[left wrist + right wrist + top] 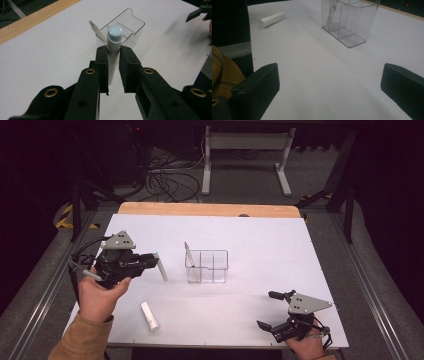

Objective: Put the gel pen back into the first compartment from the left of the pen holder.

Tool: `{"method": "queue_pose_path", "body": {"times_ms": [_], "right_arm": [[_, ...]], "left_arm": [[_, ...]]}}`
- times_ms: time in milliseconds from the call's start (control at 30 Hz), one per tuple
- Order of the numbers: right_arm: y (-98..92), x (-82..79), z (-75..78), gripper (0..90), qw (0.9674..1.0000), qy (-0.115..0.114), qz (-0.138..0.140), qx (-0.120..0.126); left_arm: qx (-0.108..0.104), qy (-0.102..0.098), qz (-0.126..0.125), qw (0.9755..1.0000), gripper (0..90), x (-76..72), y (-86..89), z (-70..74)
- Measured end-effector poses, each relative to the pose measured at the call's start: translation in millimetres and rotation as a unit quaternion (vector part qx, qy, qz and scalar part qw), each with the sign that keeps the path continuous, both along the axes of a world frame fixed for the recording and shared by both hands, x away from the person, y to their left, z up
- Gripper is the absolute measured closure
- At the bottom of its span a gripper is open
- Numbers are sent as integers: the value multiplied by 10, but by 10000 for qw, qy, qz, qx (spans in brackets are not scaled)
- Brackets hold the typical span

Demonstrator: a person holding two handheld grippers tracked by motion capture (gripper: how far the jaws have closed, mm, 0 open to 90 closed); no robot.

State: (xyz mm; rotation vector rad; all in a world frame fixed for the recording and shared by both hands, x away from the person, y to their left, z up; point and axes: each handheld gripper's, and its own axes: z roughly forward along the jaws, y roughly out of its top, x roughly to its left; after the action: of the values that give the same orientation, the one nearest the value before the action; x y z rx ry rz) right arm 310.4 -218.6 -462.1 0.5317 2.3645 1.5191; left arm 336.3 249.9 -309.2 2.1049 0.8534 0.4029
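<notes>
My left gripper (156, 261) is shut on a white tube with a pale blue cap (114, 45), held above the table left of a clear plastic organizer (207, 267). The tube (161, 268) slants down from the jaws. In the left gripper view the organizer (130, 27) lies just beyond the tube, with a thin white stick (96, 30) leaning in its near compartment. My right gripper (270, 310) rests at the table's front right, jaws wide apart with nothing between them; in the right gripper view its pads (259, 85) frame bare table.
A second white tube (150, 315) lies on the white table sheet (280, 240) near the front left; the right gripper view shows that tube (272, 19) left of the organizer (348, 21). A wooden edge (200, 209) runs along the back. Cables and a stand sit beyond.
</notes>
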Motion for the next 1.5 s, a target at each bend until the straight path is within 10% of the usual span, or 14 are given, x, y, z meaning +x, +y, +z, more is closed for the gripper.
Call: {"method": "queue_pose_path", "body": {"times_ms": [1500], "right_arm": [[-5, 1, -2, 26, 10000, -7, 7, -15]], "left_arm": [[-810, 39, -558, 9951, 783, 553, -600, 145]]}}
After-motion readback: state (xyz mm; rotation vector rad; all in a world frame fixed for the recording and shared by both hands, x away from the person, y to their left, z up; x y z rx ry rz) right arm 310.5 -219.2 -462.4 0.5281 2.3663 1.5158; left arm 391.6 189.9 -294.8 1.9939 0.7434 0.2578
